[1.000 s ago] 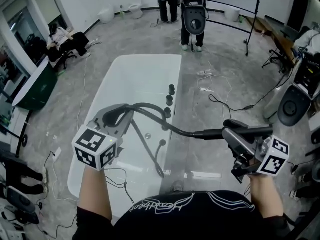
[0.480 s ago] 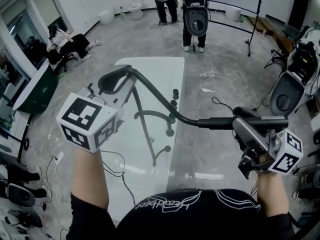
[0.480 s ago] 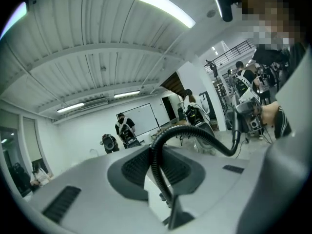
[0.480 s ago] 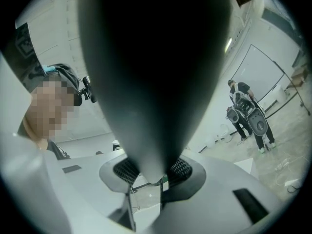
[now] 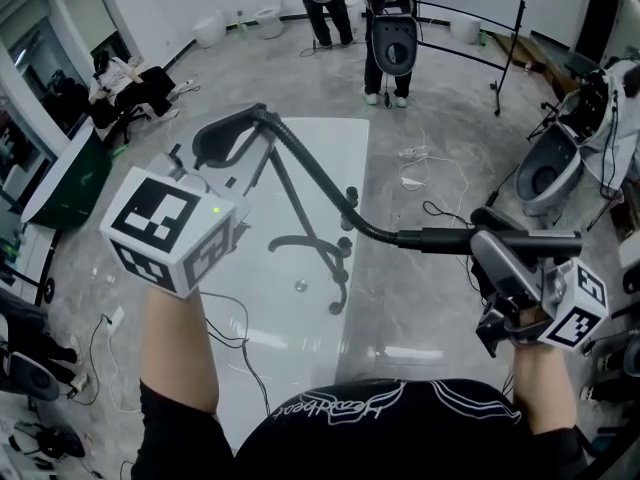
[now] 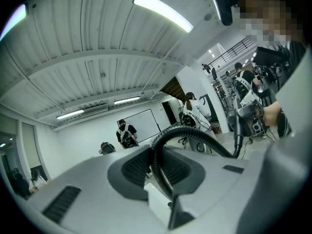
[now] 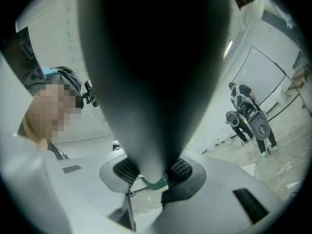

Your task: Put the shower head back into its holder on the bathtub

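Task at an early stage, by judgement: the shower head [image 5: 530, 237] is not in its holder. It is held in the air beside the right edge of the bathtub [image 5: 270, 318], well apart from the black fittings [image 5: 345, 247] on the rim. The holder cannot be singled out among these. The right gripper [image 5: 492, 249] has its jaws clamped on the shower head's dark handle, which fills the right gripper view. The left gripper [image 5: 232, 146] has its jaws closed on the corrugated hose [image 5: 310, 183], which passes between the pads and arcs across to the handle. Remaining: lowering and seating the head.
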